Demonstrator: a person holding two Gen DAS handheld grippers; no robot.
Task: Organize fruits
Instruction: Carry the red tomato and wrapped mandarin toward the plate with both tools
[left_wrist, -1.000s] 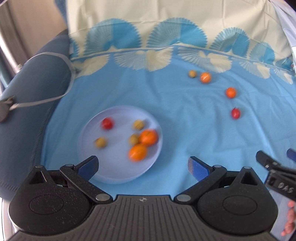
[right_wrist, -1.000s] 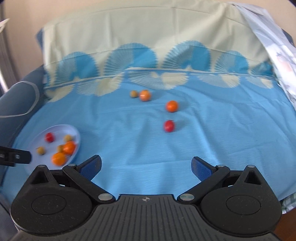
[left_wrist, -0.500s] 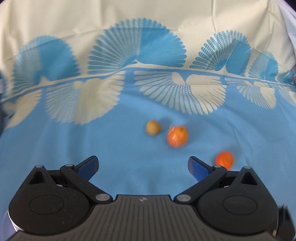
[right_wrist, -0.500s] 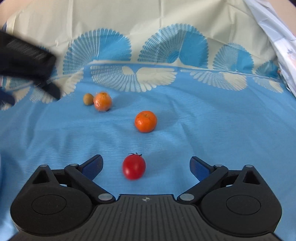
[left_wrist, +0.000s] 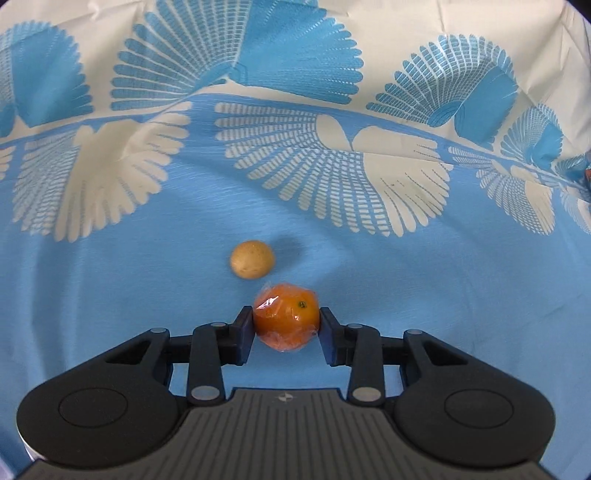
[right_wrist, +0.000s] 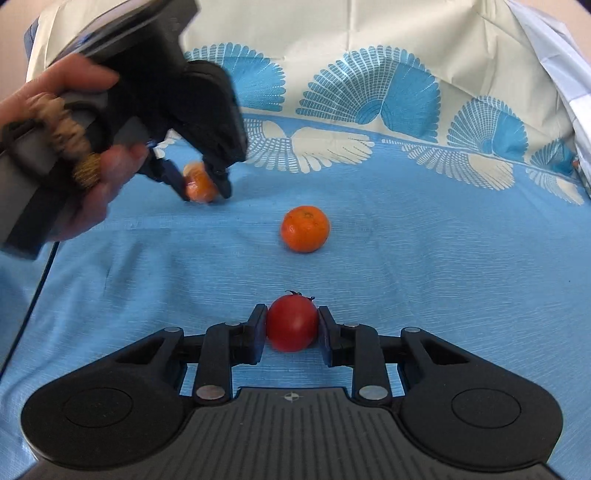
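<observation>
Both grippers clamped on fruit on the blue cloth, with open cloth on most sides.

The blue cloth (right_wrist: 443, 280) with its pale fan-pattern border covers the whole surface; its flat part runs wide and bare to the right of the fruit, and the cream border rises behind it. The left gripper (left_wrist: 286, 326), held in a hand (right_wrist: 88, 192), has just closed its jaws, and the pads press both sides of a plastic-wrapped orange (left_wrist: 286, 321) resting on the cloth. A small yellow-brown fruit (left_wrist: 252, 264) lies just beyond it, apart from the pads. The right gripper (right_wrist: 291, 330) has likewise just closed, narrow, pinching a red tomato (right_wrist: 291, 328) on the cloth. A loose orange (right_wrist: 305, 229) sits between the two grippers, clear of both.
</observation>
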